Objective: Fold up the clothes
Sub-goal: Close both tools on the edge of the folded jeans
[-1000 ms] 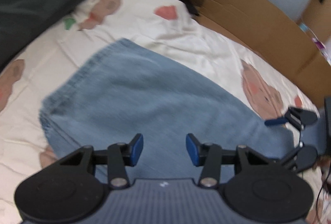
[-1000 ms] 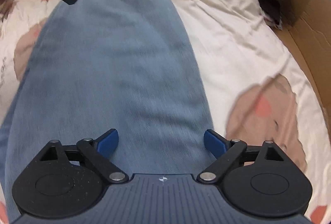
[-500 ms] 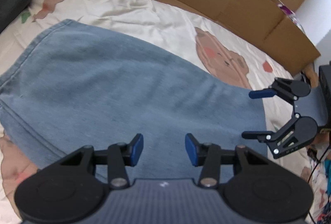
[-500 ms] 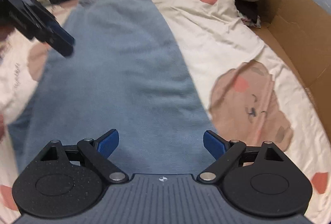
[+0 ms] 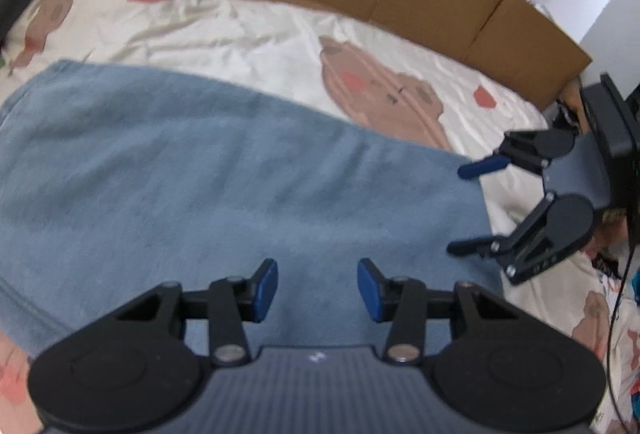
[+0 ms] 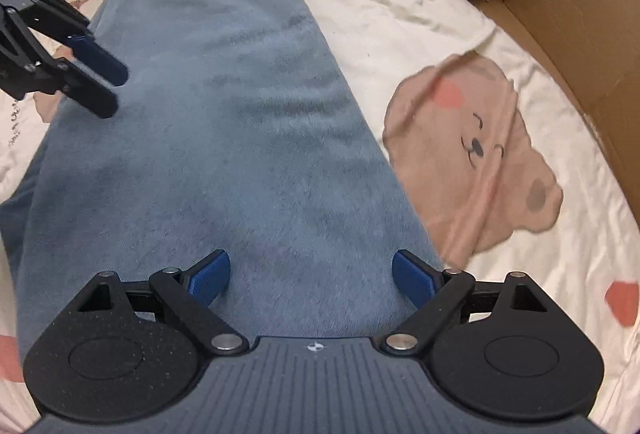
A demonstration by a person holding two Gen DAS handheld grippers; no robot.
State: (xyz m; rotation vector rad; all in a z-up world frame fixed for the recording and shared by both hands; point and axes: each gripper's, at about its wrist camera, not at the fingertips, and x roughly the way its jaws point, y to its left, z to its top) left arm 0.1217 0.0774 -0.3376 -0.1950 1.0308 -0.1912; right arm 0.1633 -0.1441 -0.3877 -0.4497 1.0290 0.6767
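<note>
Sliding rightward along the blue garment spread mid-frame on the bedsheet, both empty claws, left gripper and right gripper, hover with jaws parted (nothing grasped), the far hem receding, suggesting a fold from the near end.

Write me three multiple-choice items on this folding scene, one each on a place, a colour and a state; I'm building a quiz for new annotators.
1. Where does the blue garment lie?
A. In the cardboard box
B. Flat on the bear-print sheet
C. Draped over the grey pillow

2. What colour are the pads of the left gripper?
A. Red
B. Blue
C. White

3. How does the right gripper stand?
A. Open, nothing held
B. Shut on the garment
C. Shut on the sheet

Key:
1 B, sheet shows on both sides of it.
2 B, both pads are blue.
3 A, its fingers stand wide apart above the cloth.
</note>
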